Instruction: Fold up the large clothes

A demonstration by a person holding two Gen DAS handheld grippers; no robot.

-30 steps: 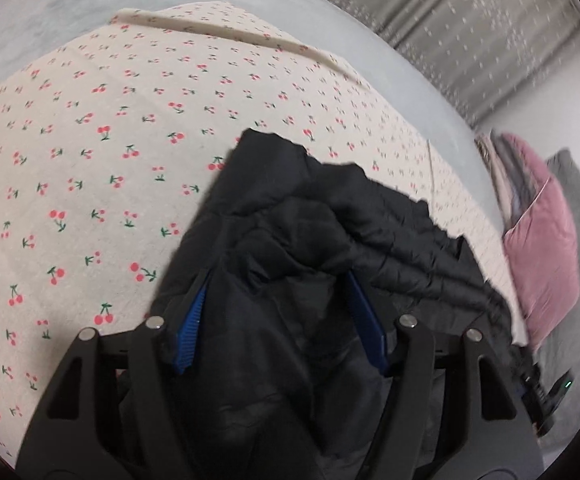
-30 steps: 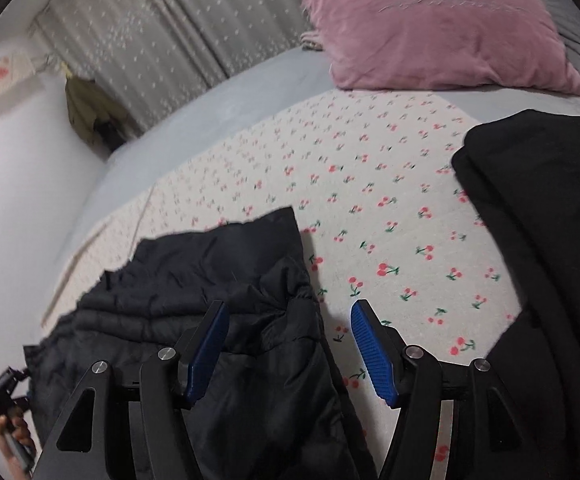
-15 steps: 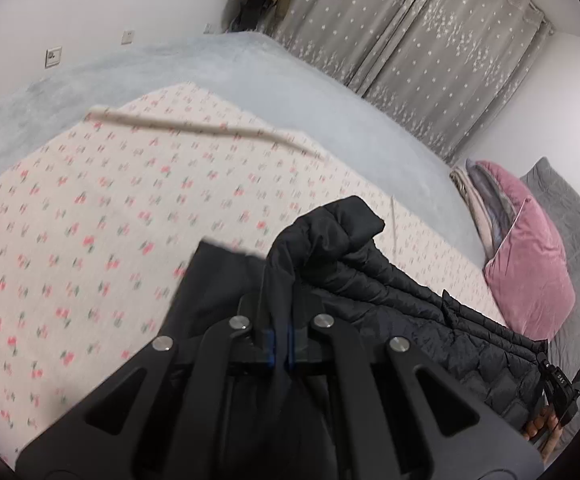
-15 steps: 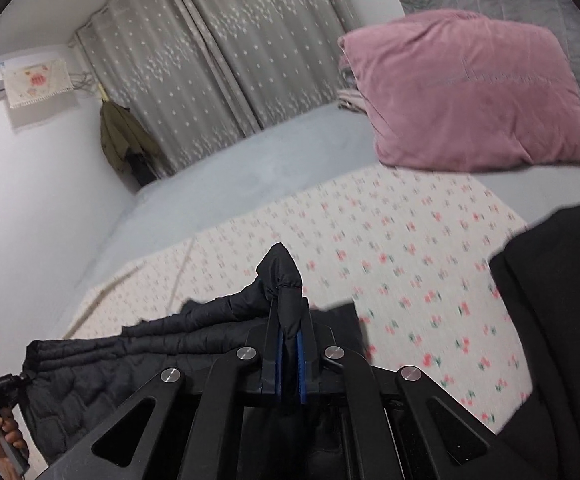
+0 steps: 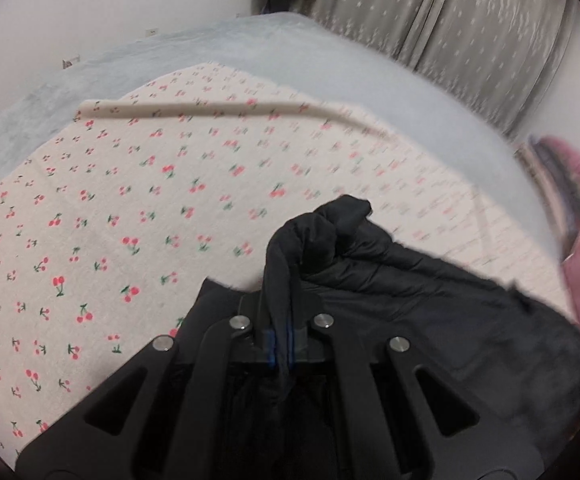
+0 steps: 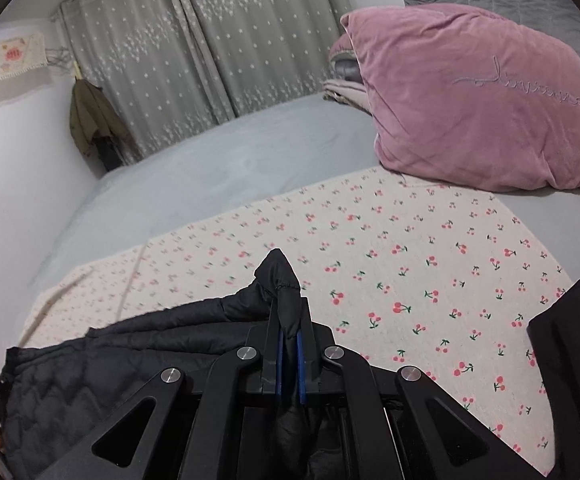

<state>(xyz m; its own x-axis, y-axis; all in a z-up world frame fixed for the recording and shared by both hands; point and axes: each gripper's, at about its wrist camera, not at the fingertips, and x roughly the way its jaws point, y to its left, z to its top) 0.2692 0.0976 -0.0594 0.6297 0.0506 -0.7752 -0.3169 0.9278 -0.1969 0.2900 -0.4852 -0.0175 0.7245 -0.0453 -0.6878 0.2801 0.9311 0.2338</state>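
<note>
Black quilted jacket [image 5: 430, 312] pinched in left gripper [image 5: 283, 350] and right gripper [image 6: 288, 364]

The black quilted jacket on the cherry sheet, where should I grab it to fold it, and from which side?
Grip the black quilted jacket by its near edge, one bunched fold per hand, coming down from above. The left gripper and right gripper already have their jaws shut on such raised, thin peaks; the flat padded body lying on the cherry sheet gives little to pinch.

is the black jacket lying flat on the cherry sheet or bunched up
Bunched up, not flat: the black jacket is pinched at two spots, by the right gripper and the left gripper, its fabric peaking above the cherry sheet.
</note>
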